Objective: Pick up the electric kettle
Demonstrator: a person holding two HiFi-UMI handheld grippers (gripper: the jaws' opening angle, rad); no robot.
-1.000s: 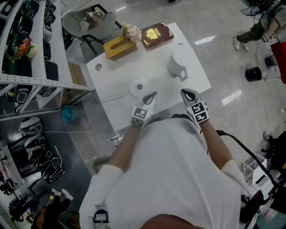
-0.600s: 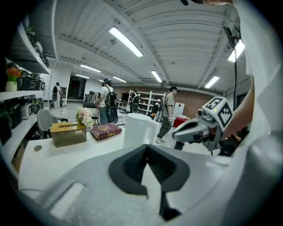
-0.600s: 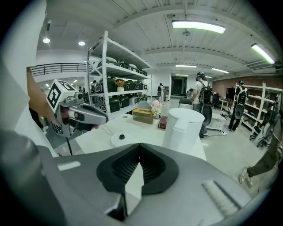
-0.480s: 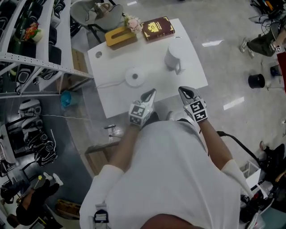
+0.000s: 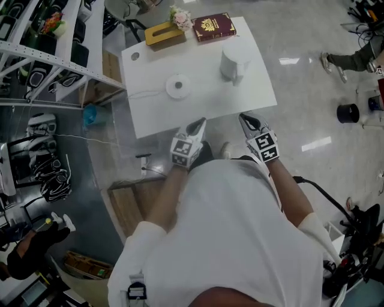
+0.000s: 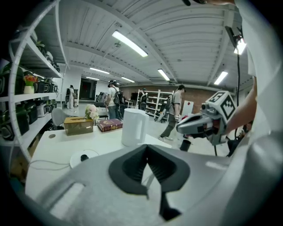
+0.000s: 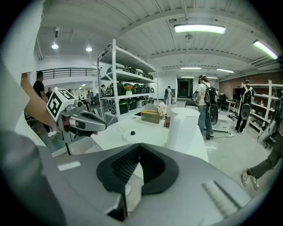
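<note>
White desk (image 5: 156,114) ahead, electric kettle (image 5: 233,62) standing untouched far right; I'm holding left tongs (image 5: 201,123) and right tongs (image 5: 244,119) closed, empty, near edge. Pickup not started.

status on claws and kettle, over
Left claw and right claw shut, empty, at table's near edge. Kettle upright on table, off its base, untouched. Nothing between claws and kettle.

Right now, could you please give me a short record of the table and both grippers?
kettle: white, upright on the table, off its base
base: round, left of the kettle, cord attached
far edge: tissue box, flowers, red book
left gripper: jaws shut, empty, by the near edge
right gripper: jaws shut, empty, by the near edge
</note>
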